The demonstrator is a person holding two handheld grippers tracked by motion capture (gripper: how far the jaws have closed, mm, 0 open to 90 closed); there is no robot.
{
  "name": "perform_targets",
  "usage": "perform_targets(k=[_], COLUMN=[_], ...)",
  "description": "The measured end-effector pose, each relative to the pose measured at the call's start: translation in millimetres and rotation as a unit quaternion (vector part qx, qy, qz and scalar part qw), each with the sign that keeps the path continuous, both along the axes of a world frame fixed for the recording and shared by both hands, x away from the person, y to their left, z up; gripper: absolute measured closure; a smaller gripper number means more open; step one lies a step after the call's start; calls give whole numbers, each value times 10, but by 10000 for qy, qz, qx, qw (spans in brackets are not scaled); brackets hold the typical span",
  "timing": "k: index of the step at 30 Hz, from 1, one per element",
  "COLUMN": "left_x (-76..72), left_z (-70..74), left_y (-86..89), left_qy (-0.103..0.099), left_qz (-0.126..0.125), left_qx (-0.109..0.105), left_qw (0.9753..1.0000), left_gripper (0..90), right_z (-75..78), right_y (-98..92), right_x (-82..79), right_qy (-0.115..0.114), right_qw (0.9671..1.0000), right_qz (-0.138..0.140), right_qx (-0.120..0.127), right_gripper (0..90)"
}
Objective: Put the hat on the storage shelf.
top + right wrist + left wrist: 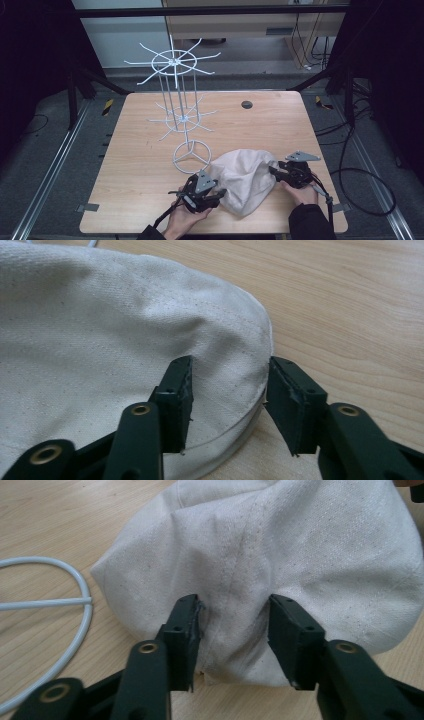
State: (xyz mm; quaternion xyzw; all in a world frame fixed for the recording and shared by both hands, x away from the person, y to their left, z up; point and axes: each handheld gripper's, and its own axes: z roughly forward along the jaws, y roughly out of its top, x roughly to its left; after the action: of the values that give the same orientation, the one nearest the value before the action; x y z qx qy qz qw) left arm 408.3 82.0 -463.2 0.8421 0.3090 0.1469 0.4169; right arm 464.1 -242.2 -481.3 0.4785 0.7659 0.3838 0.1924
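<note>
Cream cloth bag [247, 179] flat on desk [135, 160], edges between parted jaws of left gripper [232, 630] and right gripper [229, 390], ungripped.

- No readable text, label, brand, number or sign appears on the cream cloth hat [247, 177], the white wire rack [183, 119] beside it, or the wooden table [280, 125].

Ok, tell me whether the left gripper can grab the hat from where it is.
Probably yes: the left gripper is open with its fingers already either side of the hat edge, nothing between.
</note>
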Motion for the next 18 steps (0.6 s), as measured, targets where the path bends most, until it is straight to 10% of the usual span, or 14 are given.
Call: perform_targets(k=[18], left_x=[66], left_z=[-36], left_y=[-35], left_qy=[112], left_qz=[100], left_qx=[-11], left_qw=[9999], left_gripper=[881], right_z=[2], right_y=[-20], right_x=[-7], right_qy=[135], right_qw=[9997], right_qz=[-78], right_qx=[-171], right_gripper=[825])
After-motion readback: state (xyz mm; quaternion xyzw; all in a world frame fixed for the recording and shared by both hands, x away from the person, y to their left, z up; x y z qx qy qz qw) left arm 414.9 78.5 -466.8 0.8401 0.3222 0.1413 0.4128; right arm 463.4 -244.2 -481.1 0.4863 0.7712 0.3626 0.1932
